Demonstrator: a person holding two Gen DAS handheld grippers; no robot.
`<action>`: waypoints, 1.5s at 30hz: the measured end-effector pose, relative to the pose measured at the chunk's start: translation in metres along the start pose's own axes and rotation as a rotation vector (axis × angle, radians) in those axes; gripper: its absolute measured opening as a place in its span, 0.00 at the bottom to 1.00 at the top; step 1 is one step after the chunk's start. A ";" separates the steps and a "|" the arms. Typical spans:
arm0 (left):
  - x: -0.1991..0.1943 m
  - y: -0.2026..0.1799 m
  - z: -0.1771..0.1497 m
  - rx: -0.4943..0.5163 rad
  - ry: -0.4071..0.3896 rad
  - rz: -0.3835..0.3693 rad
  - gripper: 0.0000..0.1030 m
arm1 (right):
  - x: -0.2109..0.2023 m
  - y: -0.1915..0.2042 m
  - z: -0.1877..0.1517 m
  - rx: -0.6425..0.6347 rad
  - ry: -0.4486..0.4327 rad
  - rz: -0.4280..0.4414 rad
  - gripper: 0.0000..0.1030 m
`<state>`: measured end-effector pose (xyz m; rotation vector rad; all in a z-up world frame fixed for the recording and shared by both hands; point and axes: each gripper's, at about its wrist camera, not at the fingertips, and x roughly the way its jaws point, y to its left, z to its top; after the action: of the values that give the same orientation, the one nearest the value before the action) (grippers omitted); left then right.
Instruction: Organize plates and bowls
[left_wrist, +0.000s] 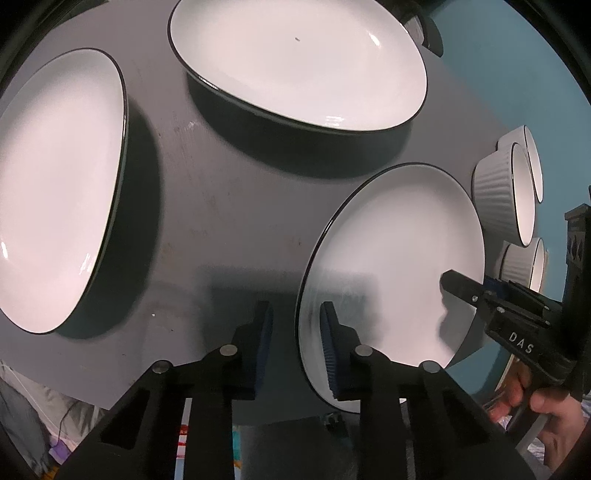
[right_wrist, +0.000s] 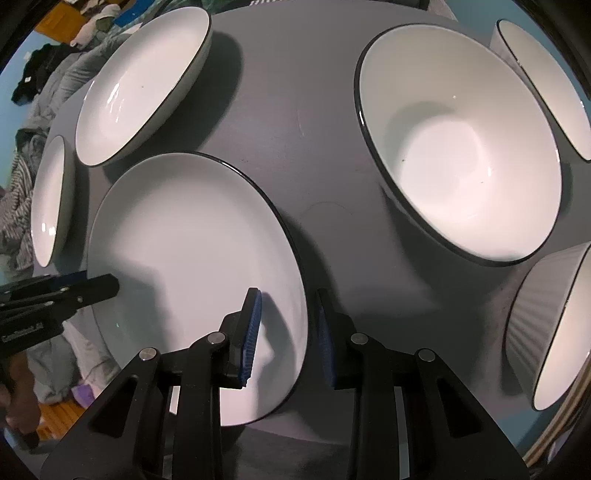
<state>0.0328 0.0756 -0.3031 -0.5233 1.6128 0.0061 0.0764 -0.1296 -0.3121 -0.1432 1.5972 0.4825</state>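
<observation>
A flat white plate (left_wrist: 399, 251) with a thin dark rim lies at the near edge of the grey table (left_wrist: 221, 206). My left gripper (left_wrist: 295, 343) straddles its left rim: one blue pad is over the plate, the other outside it, and a strip of table shows between the outer pad and the rim. On the opposite side of the same plate (right_wrist: 184, 240), my right gripper (right_wrist: 288, 332) straddles the rim the same way, jaws narrow, with a slim dark gap at the outer pad. Each gripper also shows in the other's view: the right gripper (left_wrist: 456, 284), the left gripper (right_wrist: 105, 286).
Two wide shallow bowls (left_wrist: 62, 192) (left_wrist: 295, 62) sit left and behind. A deep bowl (right_wrist: 458, 147) stands right of the plate, with ribbed bowls (right_wrist: 546, 325) (left_wrist: 498, 192) and another bowl (right_wrist: 546, 81) beyond it. A person's hand (left_wrist: 546, 417) holds the right gripper. Clothes (right_wrist: 22, 206) lie past the table.
</observation>
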 end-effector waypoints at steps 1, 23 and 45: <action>0.000 0.001 0.001 0.001 0.004 -0.004 0.21 | 0.001 0.000 0.002 0.006 0.001 0.005 0.28; 0.027 -0.018 0.003 0.042 0.045 -0.062 0.13 | 0.013 -0.007 0.043 -0.025 0.086 0.087 0.19; 0.029 0.000 0.000 0.024 0.029 -0.107 0.12 | 0.003 -0.024 0.055 -0.007 0.103 0.118 0.18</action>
<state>0.0326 0.0659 -0.3301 -0.5929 1.6096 -0.1014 0.1358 -0.1295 -0.3211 -0.0801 1.7111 0.5797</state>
